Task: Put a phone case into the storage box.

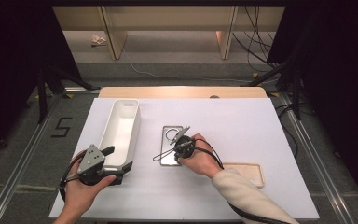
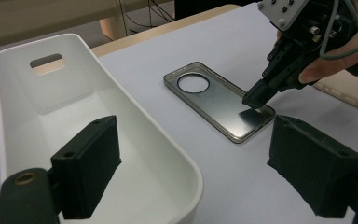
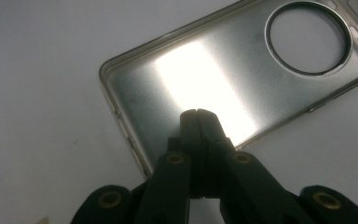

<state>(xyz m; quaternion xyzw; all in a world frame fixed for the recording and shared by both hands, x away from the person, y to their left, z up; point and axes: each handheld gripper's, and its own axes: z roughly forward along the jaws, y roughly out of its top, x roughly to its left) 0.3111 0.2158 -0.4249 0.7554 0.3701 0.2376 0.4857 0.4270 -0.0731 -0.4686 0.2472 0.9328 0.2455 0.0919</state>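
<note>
Phone case, grey and clear, lies flat on the table beside the white bin, not yet lifted: the right gripper presses shut onto it, while the left gripper, spread, straddles the bin's wall.

Black two-jaw grippers with brass-coloured screws, grey three-cornered plate, cream sleeve on right arm
</note>
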